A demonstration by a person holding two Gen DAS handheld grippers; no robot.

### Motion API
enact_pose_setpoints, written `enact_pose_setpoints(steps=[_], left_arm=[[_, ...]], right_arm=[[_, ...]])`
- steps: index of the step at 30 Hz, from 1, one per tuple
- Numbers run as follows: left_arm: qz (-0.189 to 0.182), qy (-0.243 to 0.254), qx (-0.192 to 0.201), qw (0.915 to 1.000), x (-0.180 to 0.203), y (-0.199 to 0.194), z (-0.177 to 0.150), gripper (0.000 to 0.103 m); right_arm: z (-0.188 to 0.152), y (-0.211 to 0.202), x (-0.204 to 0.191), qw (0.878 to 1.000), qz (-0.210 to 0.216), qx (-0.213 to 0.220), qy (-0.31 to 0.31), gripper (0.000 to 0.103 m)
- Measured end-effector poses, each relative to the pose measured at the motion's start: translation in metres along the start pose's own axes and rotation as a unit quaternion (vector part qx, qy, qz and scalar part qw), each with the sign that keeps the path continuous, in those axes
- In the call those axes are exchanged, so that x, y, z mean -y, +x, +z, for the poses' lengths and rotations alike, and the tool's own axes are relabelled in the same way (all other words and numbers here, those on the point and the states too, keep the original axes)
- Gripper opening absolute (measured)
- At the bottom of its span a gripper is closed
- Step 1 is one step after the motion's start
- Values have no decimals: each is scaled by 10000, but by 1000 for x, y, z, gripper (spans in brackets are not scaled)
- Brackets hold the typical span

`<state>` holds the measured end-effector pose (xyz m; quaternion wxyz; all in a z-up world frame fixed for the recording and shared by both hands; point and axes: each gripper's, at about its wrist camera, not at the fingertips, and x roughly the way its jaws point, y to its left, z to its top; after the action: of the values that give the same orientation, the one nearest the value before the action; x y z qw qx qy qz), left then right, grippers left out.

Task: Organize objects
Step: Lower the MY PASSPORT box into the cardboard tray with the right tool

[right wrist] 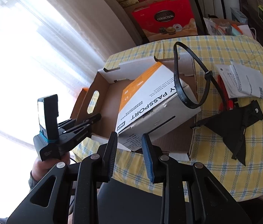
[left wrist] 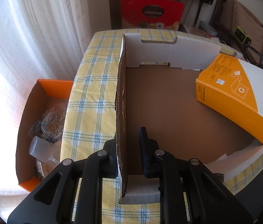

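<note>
Cardboard tray sits on the checked-cloth worktop with the orange-and-white My Passport box leaning inside it, toward its right wall. Left tool pinches the tray's left wall. Right tool hovers at the tray's near edge — parted, gripping nothing. A black cable drapes over the box — beyond the tray's right wall lie folded papers.

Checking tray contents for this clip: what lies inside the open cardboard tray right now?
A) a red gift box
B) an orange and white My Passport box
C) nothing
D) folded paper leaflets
B: the orange and white My Passport box rests tilted inside the cardboard tray, while the folded leaflets lie outside it on the checked tablecloth.
</note>
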<state>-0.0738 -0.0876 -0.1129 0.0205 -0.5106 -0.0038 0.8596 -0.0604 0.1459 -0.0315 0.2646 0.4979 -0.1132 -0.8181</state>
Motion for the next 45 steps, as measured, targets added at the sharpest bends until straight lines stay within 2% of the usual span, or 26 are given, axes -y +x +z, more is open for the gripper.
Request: enact_pose_setpoints(steps=[2,8,14,18,24,31,34,37,41,45], left_arm=[[-3,30,7,10000,0,0,0,16],[-23,-5,19,10000,0,0,0,16],[-22,21,12,10000,0,0,0,16],[-30,23,9,10000,-1,0,1,16],[-50,18,6,10000,-1,1,0,16],[-64,-4,12,10000,-1,1,0,15],[-75,11,20,10000,0,0,1,16],[-99,6,20,9999,0,0,1,16],[-160,-27,20,9999,-1,-1,2,17],[-132,-25,14,9999,0,-2,3,17]], right_arm=[[8,-11,-4,9993,-258,193,-183,28],[26,-21,16,9992,-300,248,-20,36],[45,0,18,9995,-124,-142,-253,43],[58,20,20,9970,-558,-386,-359,44],[71,28,32,9937,-890,-562,-396,48],[56,50,29,9898,-850,-1022,-514,48],[48,56,23,9911,-657,-1050,-484,49],[45,65,20,9913,-648,-1068,-407,47],[43,71,17,9908,-840,-1007,-341,45],[43,71,9,9842,-1429,-917,-497,46]])
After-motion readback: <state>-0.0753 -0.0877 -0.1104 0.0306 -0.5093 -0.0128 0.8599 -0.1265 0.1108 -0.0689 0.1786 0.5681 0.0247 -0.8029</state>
